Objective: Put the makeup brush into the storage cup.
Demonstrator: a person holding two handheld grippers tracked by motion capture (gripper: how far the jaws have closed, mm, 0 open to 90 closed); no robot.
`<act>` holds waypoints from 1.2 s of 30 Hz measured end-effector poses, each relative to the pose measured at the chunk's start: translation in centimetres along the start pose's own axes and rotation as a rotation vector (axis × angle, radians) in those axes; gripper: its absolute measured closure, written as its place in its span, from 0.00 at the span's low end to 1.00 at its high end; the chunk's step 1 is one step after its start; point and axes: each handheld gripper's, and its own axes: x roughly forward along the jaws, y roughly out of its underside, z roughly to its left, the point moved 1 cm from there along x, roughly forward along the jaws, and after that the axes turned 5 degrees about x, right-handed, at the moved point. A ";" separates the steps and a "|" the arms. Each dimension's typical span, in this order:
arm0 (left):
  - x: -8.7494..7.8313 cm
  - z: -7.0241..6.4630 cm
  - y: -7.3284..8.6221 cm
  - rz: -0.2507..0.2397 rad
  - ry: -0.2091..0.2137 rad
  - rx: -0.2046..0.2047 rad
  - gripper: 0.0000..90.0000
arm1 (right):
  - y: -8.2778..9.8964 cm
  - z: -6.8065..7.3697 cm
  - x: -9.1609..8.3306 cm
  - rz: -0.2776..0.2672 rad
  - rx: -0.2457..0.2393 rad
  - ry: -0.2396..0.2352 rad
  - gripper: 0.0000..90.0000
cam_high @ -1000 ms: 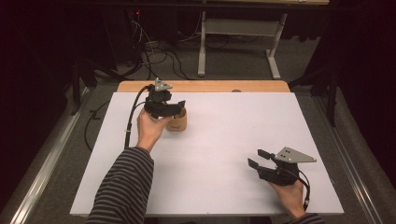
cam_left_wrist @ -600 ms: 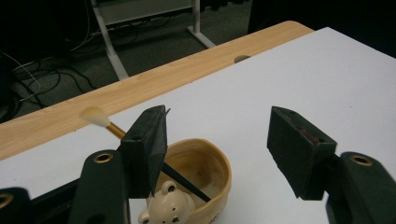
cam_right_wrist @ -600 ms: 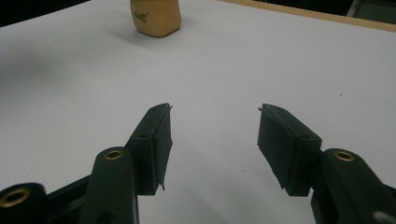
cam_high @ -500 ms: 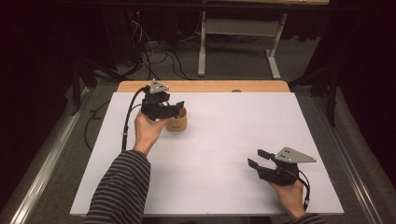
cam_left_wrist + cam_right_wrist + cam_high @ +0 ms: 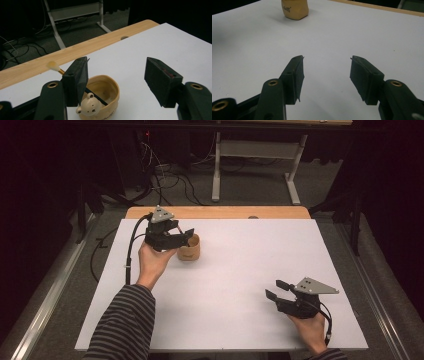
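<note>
A tan cup [image 5: 107, 100] with a small bear figure [image 5: 88, 107] on its rim stands on the white table at the back left. In the high view the cup [image 5: 190, 251] sits just right of my left gripper [image 5: 181, 234]. A thin stick with a pale fuzzy tip [image 5: 53, 65] leans out of the cup behind the left jaw. My left gripper [image 5: 116, 62] hovers over the cup; its jaws have just been opening and the pads press on nothing. My right gripper [image 5: 274, 289] rests open near the front right, nothing between its jaws [image 5: 327, 58]. The cup [image 5: 295, 9] stands far ahead of it.
The white sheet [image 5: 240, 270] covers most of the table, and a wooden strip [image 5: 225, 212] runs along the far edge. Beyond it stand a metal table frame [image 5: 255, 155] and cables [image 5: 165, 175] on the dark floor. A striped sleeve [image 5: 125, 325] comes in at the bottom left.
My left gripper has shifted a little to the left, away from the cup, with its jaws slightly wider. The right gripper has not moved.
</note>
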 end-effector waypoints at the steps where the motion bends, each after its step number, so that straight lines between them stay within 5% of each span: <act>1: -0.1 0.0 0.0 -0.002 0.001 0.000 0.40 | 0.0 0.0 0.0 -0.001 0.000 0.000 0.52; 36: -3.6 -0.7 1.1 -0.068 0.048 0.025 0.35 | 0.0 0.0 -0.1 -0.005 0.001 0.002 0.50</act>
